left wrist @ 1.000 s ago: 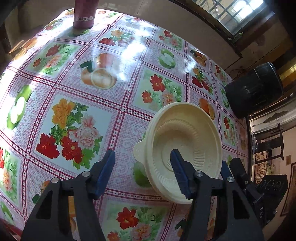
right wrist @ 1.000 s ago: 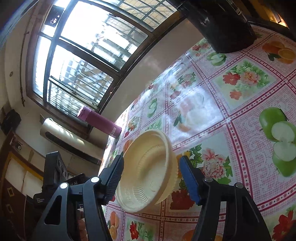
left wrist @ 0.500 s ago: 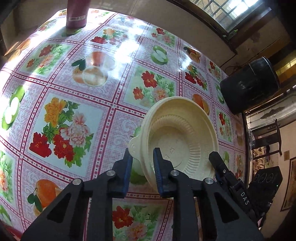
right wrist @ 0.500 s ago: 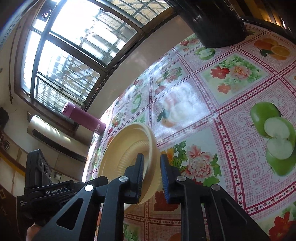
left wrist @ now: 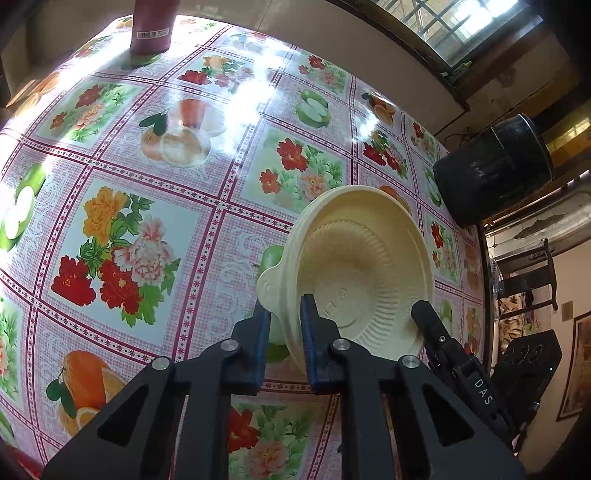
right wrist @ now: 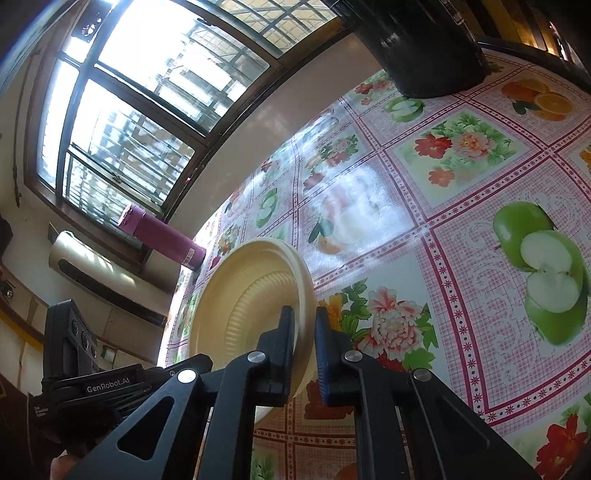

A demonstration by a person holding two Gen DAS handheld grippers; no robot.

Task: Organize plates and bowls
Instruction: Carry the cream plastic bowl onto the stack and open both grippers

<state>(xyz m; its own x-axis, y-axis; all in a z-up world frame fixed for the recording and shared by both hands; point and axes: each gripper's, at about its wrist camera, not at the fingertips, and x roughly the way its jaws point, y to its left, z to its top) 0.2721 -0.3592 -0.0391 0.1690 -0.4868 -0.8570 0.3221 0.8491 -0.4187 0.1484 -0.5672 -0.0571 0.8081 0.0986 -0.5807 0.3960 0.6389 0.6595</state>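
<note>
A cream ribbed bowl [left wrist: 362, 266] with a small tab handle is held tilted above the flowered tablecloth. My left gripper [left wrist: 284, 314] is shut on the bowl's near rim beside the tab. My right gripper [right wrist: 304, 325] is shut on the opposite rim; the bowl shows in the right wrist view [right wrist: 251, 306] too. The right gripper's fingers [left wrist: 428, 321] reach the bowl's right rim in the left wrist view, and the left gripper's body [right wrist: 85, 384] shows at lower left in the right wrist view.
A magenta bottle [left wrist: 151, 26] stands at the table's far edge, also in the right wrist view [right wrist: 166, 236]. A black cylindrical container [left wrist: 491, 170] stands at the right end of the table, also in the right wrist view [right wrist: 424, 44]. A window wall runs behind the table.
Both grippers were open around the bowl a second ago and have closed onto its opposite rims. The bowl now hangs tilted between them.
</note>
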